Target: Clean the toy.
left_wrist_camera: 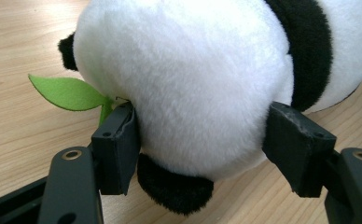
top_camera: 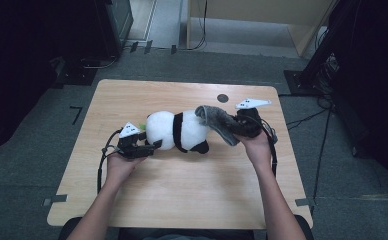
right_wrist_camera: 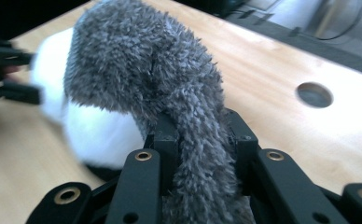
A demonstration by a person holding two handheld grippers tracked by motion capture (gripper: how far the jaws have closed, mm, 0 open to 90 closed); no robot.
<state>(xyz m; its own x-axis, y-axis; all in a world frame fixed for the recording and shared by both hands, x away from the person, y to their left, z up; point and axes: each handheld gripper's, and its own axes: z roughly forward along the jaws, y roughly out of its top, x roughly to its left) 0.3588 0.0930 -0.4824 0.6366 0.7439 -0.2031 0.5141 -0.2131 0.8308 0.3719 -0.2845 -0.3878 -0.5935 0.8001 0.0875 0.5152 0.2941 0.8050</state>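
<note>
Left tool [top_camera: 149, 146] is seen low on the table [top_camera: 182, 200] at the left end of the plush panda [top_camera: 174, 131], its two black jaws clamped on the white rounded end of the toy; in the left gripper view both pads are pressed into the fur of the panda [left_wrist_camera: 202, 93], one on each flank. A green felt leaf [left_wrist_camera: 67, 93] is noted just beside the near pad, sticking out from the toy, with a black ear or paw above it. A black plush limb is seen under the white body, between the jaws.

Right tool [top_camera: 237, 127] is held at the right end of the panda, clenched on a grey fuzzy cloth [top_camera: 217, 122]. In the right gripper view the grey cloth [right_wrist_camera: 170, 93] is pinched between the pads as a narrow strip, and its wider end is draped over the white body of the toy.

The panda is lying on its side near the middle of the table, lengthwise between the two hands. A round hole [top_camera: 223, 98] is seen in the table top beyond the right tool.
</note>
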